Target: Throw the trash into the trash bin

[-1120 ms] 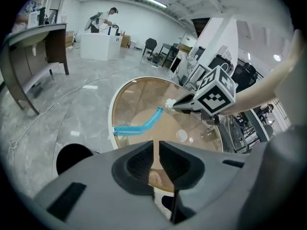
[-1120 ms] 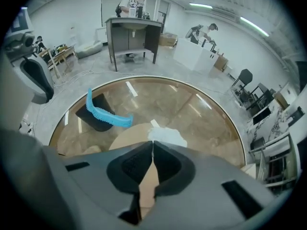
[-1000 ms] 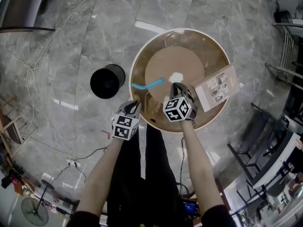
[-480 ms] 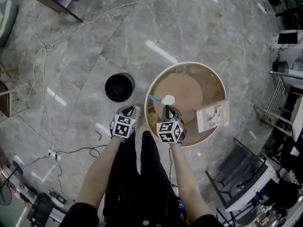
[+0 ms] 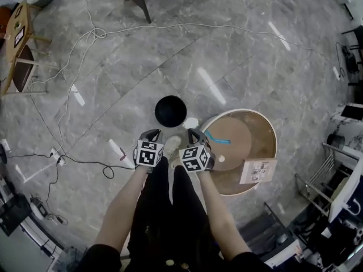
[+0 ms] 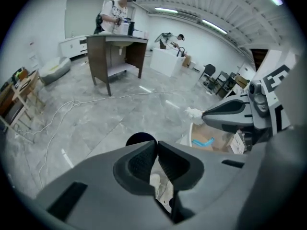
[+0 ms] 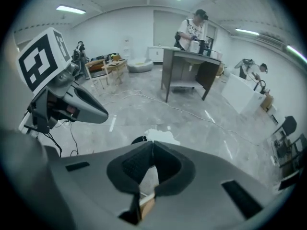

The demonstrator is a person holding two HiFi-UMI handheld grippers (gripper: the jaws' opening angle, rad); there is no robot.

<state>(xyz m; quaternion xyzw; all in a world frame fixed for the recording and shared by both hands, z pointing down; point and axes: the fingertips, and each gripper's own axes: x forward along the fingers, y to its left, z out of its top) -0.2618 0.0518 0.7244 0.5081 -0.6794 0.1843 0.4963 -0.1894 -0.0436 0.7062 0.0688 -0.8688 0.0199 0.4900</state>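
Just right of trash bin (image 5: 171, 111) mouth: pinching tissue wad (image 5: 191, 122) in right hand-held gripper (image 5: 193, 132); holding left hand-held gripper (image 5: 153, 134) closed, empty.

The right tool (image 7: 152, 143) hides much of its trash (image 7: 161, 134) and the trash bin (image 7: 138, 139).

Right gripper (image 5: 193, 131) is carrying the white paper wad (image 5: 191, 122) clear of the table (image 5: 264, 135) and bringing it just beside the trash bin (image 5: 171, 111) rim. Left gripper (image 5: 152, 134) is travelling alongside, leaving the table edge and nearing the bin.
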